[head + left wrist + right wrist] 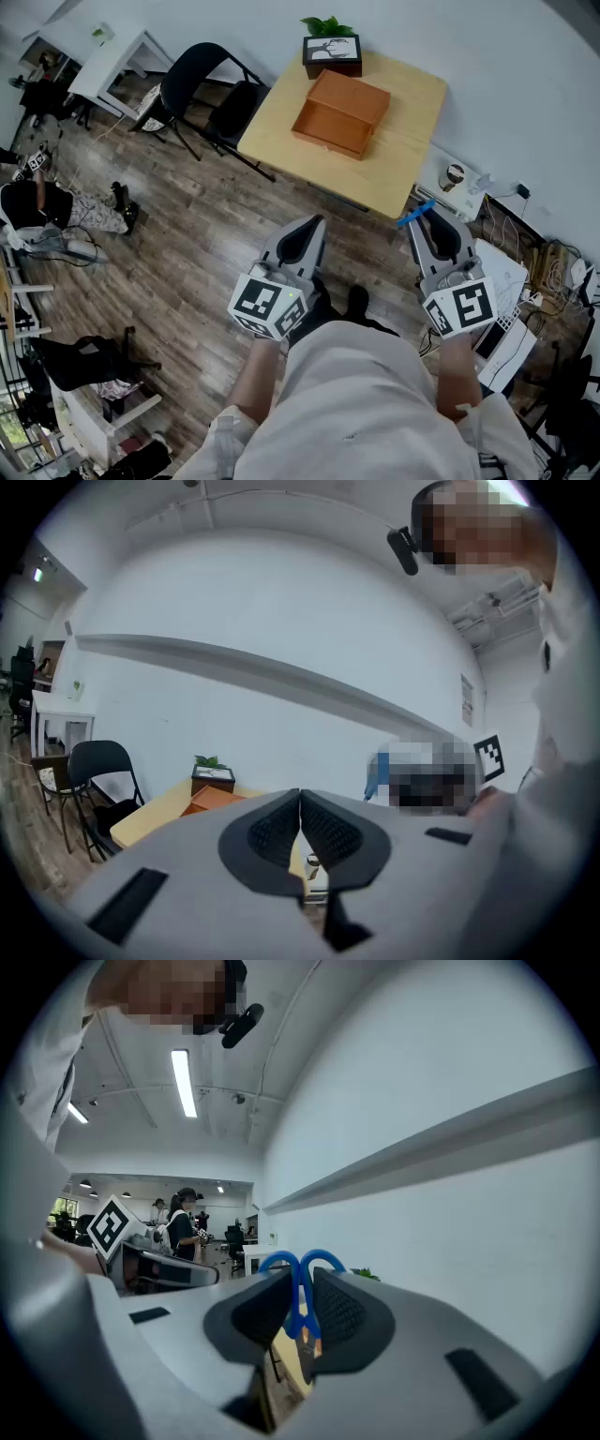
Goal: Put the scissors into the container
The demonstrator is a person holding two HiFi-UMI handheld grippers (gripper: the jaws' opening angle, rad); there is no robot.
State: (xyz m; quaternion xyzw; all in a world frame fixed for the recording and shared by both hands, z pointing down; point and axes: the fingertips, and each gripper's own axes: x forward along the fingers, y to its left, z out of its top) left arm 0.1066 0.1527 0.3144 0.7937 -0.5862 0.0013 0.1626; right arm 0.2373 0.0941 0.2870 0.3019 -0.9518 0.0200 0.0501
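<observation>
Right gripper [424, 221] held low near table [412, 150] edge, clamping blue scissors [300, 1277] (handles protruding); left gripper [316, 223] pressed together, empty; container [340, 113] well ahead

Scissors [301, 1299] blue-handled; container [339, 112] orange; desk [412, 108] pale yellow wood; left claw [300, 799] and right claw [302, 1277] grey, black-padded; cubes [269, 307] black-and-white squares; floor [206, 234] brown planks.

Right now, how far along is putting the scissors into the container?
Done: the right gripper is shut on the blue scissors. In hand: it holds them short of the table. Left: bring them over the orange container and release. The left gripper is shut, empty.
</observation>
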